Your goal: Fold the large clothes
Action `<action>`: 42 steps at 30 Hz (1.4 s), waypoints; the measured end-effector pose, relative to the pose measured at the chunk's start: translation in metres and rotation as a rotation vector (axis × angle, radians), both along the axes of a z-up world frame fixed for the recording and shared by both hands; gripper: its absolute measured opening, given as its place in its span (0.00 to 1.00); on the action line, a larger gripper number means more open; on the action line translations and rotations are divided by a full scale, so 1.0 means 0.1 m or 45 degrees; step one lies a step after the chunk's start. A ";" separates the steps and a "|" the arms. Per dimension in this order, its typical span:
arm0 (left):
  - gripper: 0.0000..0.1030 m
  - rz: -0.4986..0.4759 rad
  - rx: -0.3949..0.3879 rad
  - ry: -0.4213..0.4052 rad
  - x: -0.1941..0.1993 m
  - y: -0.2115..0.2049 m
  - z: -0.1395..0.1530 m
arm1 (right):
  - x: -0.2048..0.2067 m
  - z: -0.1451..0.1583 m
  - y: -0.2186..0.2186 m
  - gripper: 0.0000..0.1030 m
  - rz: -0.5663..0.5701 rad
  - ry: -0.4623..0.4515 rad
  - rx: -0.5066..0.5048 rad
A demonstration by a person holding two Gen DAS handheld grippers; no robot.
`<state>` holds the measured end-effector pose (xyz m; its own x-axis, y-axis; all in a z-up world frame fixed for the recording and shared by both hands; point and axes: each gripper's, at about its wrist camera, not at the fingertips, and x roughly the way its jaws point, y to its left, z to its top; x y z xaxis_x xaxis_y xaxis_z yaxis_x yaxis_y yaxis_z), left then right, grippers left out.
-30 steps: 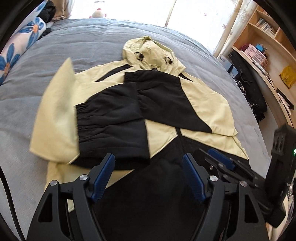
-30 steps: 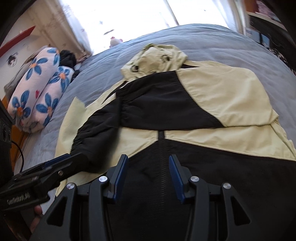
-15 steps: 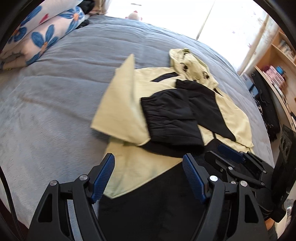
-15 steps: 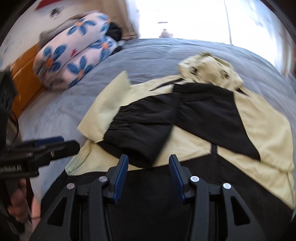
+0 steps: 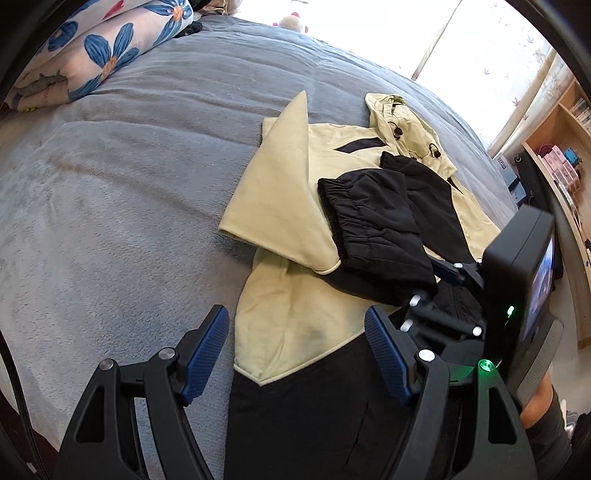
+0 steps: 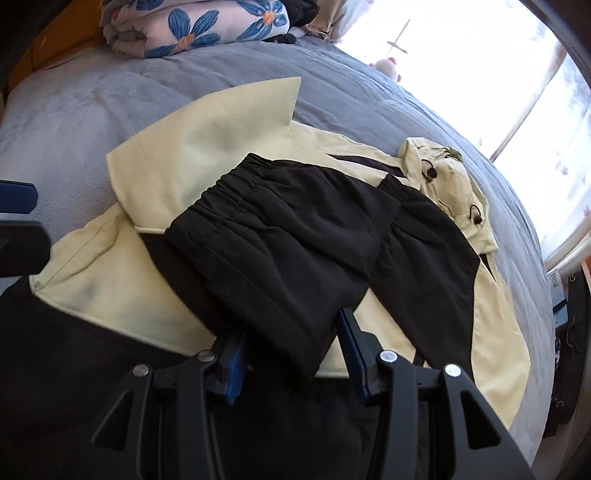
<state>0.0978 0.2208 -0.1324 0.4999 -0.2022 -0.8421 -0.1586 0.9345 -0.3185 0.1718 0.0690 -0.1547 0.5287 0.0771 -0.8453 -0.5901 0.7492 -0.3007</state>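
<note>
In the left wrist view the left gripper (image 5: 297,350) hangs with its jaws wide and nothing between them, above the near left edge of the jacket (image 5: 295,317), which lies spread on the bed (image 5: 110,184), hood (image 5: 402,125) toward the far edge. The right gripper (image 5: 439,284) sits just beside, on the black sleeve (image 5: 373,229). In the right wrist view the right gripper (image 6: 291,350) is closing its jaws on the folded sleeve (image 6: 280,240), whose end lies between the pads (image 6: 349,332). A flowered pillow (image 6: 207,26) rests at the far corner.
</note>
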 end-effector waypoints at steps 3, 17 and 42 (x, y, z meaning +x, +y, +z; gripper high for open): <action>0.72 0.003 0.007 0.000 0.02 -0.01 0.01 | 0.14 0.24 -0.03 0.02 -0.010 0.008 0.090; 0.72 -0.072 0.063 -0.038 0.09 -0.29 0.05 | 0.62 0.62 -2.40 0.23 -0.990 0.149 0.760; 0.77 -0.101 0.146 0.194 1.44 -0.53 -0.66 | 0.49 0.12 -1.28 0.43 -0.358 0.139 0.295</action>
<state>0.2413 0.1676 -0.1981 0.3516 -0.1347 -0.9264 -0.1213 0.9747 -0.1877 0.2205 -0.0588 -0.1428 0.4644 0.1374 -0.8749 -0.3712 0.9271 -0.0514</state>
